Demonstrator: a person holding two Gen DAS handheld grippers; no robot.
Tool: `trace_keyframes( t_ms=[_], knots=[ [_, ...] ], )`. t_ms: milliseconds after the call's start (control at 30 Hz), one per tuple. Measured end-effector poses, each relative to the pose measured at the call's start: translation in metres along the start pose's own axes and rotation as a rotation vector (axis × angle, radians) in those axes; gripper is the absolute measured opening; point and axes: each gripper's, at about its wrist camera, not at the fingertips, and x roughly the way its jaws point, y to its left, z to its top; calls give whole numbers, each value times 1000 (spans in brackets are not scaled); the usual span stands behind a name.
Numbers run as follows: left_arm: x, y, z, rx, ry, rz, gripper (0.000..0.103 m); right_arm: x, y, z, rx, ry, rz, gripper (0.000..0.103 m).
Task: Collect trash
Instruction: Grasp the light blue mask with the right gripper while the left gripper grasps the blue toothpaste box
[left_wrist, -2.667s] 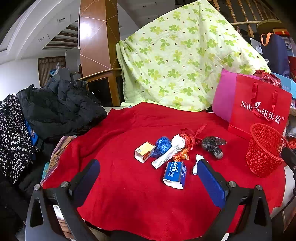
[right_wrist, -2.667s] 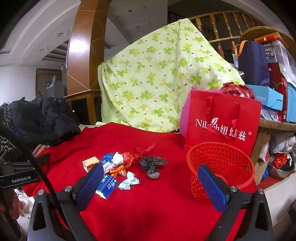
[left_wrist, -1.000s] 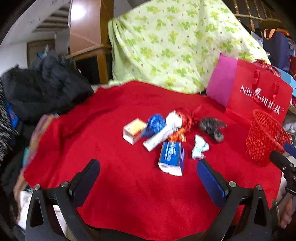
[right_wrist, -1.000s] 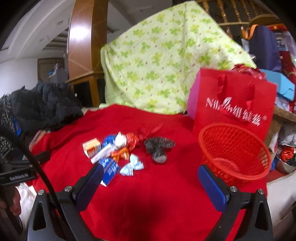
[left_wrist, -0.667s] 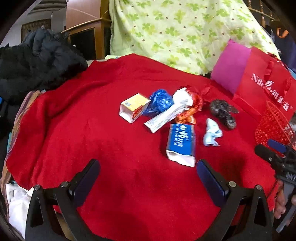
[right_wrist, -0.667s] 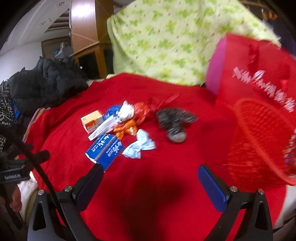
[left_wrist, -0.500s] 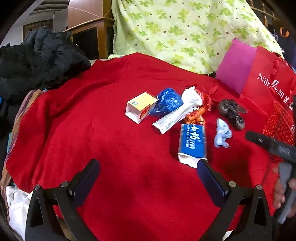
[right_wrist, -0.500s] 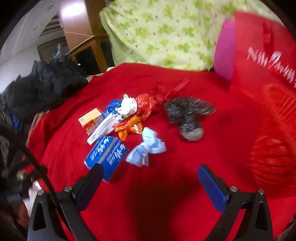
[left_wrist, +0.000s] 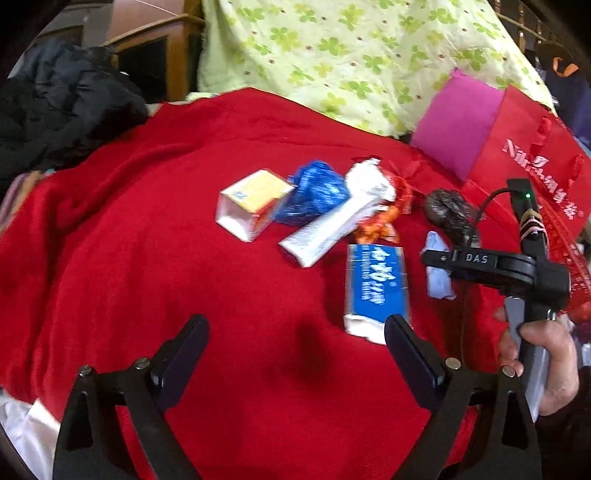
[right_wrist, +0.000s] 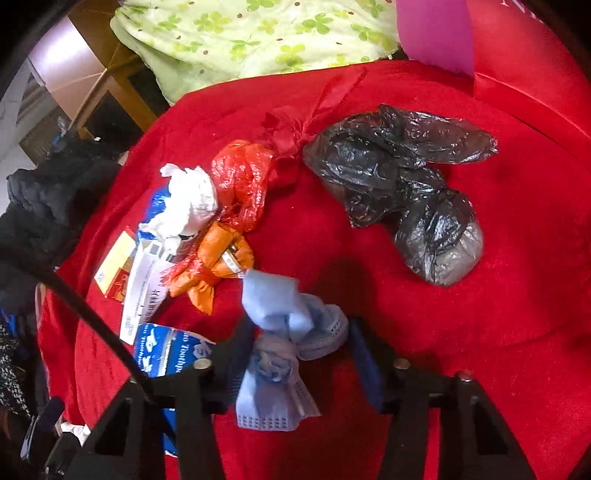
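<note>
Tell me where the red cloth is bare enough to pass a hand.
Bare: the wide stretch of red cloth left of the yellow box, toward the black coat, and the near strip before the left tongs. Crowded: from that box across to the black bag.

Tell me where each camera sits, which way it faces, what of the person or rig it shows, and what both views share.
Left wrist: on the left tool, looking forward and down over the red cloth at the trash pile; shows both open fingers, plus the right hand holding its rig.
Right wrist: on the right tool, low and close, its fingers either side of the knotted blue face mask; the black plastic bag lies beyond.
Shared: mask, black bag, blue toothpaste box, orange wrapper.
</note>
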Motion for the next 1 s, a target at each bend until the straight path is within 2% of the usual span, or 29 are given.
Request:
trace_keyframes(
  t_ms=[67,200,300,433,467,500,533,567,600,800,900,1000],
  knots=[
    [9,-9,6,25,14,-46,96,-4,-2,0,-17,-8,2,45],
    [28,-26,18,50,42,-96,96,-26,-14,-5,-32,-48,10,44],
    [43,-41,22,68,78,-123,96,-58,-19,-13,-87,-112,-1,44],
    [64,-57,21,80,121,-139,95,-105,-27,-24,-106,-216,56,44],
    [69,-59,20,79,131,-137,89,-114,-28,-27,-113,-243,63,44],
    [73,-60,19,77,144,-132,76,-129,-30,-31,-122,-277,70,44],
    [79,-61,17,72,165,-137,70,-137,-31,-33,-124,-296,75,44],
    [83,-61,15,65,184,-149,58,-147,-32,-36,-124,-315,85,44],
    [86,-60,14,54,197,-166,57,-156,-33,-38,-123,-334,95,44],
    [65,-69,14,44,114,-179,56,-210,-51,-56,-119,-429,100,44],
    [39,-85,18,84,52,-174,56,-233,-62,-63,-107,-468,87,44],
    [5,-112,28,154,-22,-203,56,-258,-78,-69,-78,-509,88,44]
  ],
)
